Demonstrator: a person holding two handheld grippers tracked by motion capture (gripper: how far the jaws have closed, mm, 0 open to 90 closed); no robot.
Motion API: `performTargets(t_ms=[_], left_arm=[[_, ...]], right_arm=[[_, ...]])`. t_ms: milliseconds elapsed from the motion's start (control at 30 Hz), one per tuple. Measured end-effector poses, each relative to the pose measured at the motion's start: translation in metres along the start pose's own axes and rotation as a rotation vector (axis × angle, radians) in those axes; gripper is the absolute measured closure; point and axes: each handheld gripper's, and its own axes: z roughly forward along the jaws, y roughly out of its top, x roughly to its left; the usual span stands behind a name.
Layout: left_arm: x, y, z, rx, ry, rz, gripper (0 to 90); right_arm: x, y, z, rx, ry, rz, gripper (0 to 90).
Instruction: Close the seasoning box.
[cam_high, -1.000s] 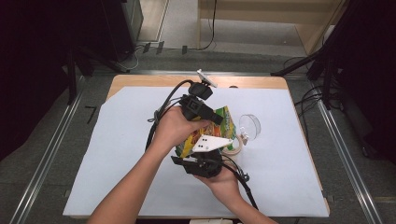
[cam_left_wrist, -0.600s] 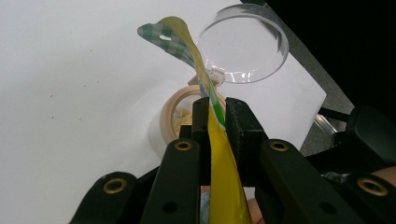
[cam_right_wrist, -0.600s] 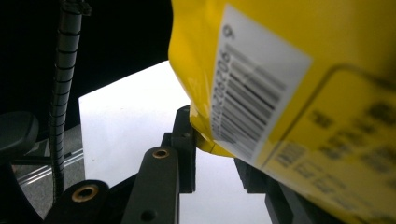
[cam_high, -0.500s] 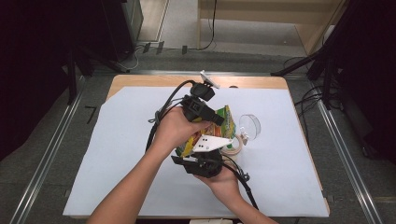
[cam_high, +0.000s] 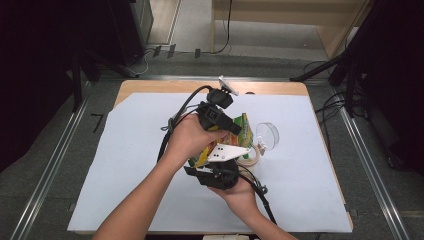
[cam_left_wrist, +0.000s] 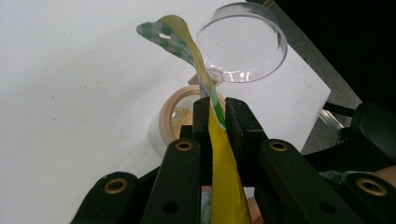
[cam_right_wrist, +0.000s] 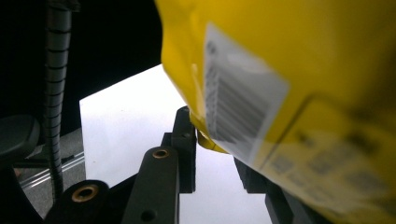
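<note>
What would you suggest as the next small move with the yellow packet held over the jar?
Probably tilt the yellow packet a little further, so its open top comes over the jar. The left claw is clamped on the packet's upper edge and the right claw holds its lower end. The jar's mouth is uncovered, its clear lid lying beside it.

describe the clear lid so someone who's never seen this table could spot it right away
Start at the white sheet that covers the wooden table, then go to the yellow snack bag held up near its middle by the two grippers. Just right of the bag lies the clear lid, a see-through round disc beside the small tan-rimmed jar. It is the one transparent thing there.
</note>
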Motion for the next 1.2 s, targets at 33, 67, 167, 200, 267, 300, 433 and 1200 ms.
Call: performTargets(t_ms=[33,67,167,200,267,300,433,1200], left_arm=[[0.0015,0.0008,0.0003,0.002,-0.005,-0.007,83.5],[0.0032,0.0012,0.0005,0.003,-0.010,-0.008,83.5],[0.0052,0.0015,0.0011,0.005,-0.012,-0.013,83.4],[0.0053,0.0015,0.0011,0.005,-0.011,-0.013,83.4],[0.0052,0.0016,0.0007,0.006,-0.010,-0.010,83.2],[0.0050,0.0015,0.0005,0.004,-0.012,-0.012,83.1],[0.0048,0.0009,0.0006,0.001,-0.011,-0.012,83.0],[0.0070,-0.0001,0.0005,-0.009,-0.021,-0.014,82.6]], right_arm=[[0.0002,0.0009,-0.0008,0.002,0.003,0.004,73.1],[0.0000,0.0015,-0.0011,0.001,0.004,0.002,73.0],[-0.0001,0.0020,-0.0013,0.004,0.005,0.005,73.0],[0.0000,0.0020,-0.0013,0.005,0.004,0.005,73.0],[0.0003,0.0023,-0.0015,0.005,0.003,0.005,73.0],[0.0004,0.0026,-0.0017,0.005,0.004,0.006,73.0],[0.0005,0.0026,-0.0015,0.005,0.002,0.004,73.0],[0.0000,0.0027,-0.0014,0.013,0.001,-0.002,73.1]])
